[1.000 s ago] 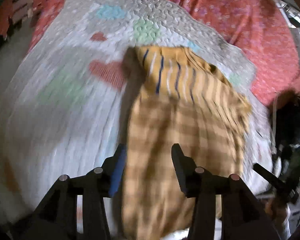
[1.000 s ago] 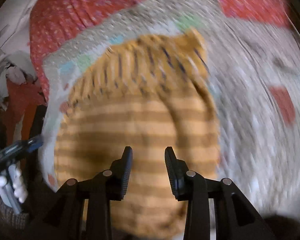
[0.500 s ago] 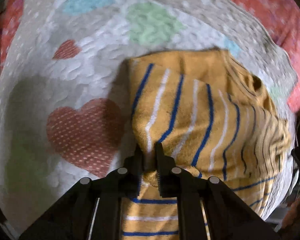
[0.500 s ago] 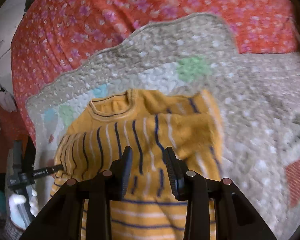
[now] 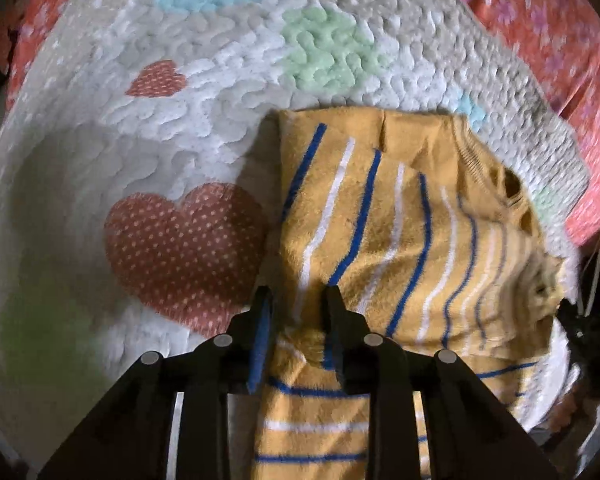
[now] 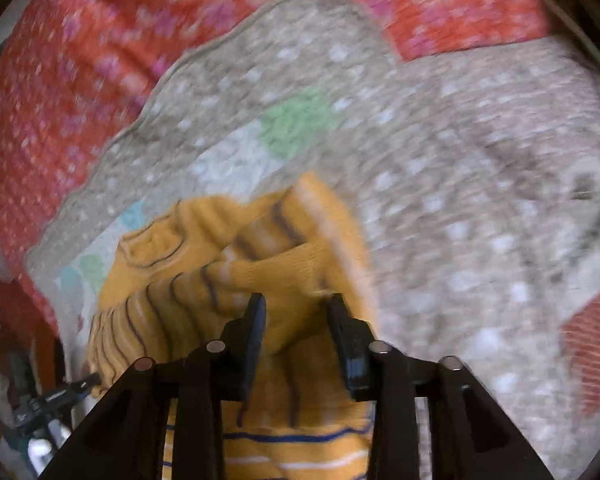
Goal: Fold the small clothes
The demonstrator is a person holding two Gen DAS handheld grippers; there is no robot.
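At the six o'clock edge of each wrist view, the left tool [image 5: 296, 300] and right tool [image 6: 296, 312] stand with fingers parted, gripping nothing. Directly ahead, at twelve o'clock, the yellow striped sweater [image 5: 380, 232] lies doubled over on the quilt [image 5: 180, 92]. Judgement: one fold made, further folds and squaring outstanding. A red floral bedcover [image 6: 100, 60] lies beyond.

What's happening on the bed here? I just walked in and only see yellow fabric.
A person with two handheld grippers is folding a small yellow striped sweater on a heart-patterned quilt. The lower part is folded up over the top. The left gripper and right gripper are both open above the fabric.
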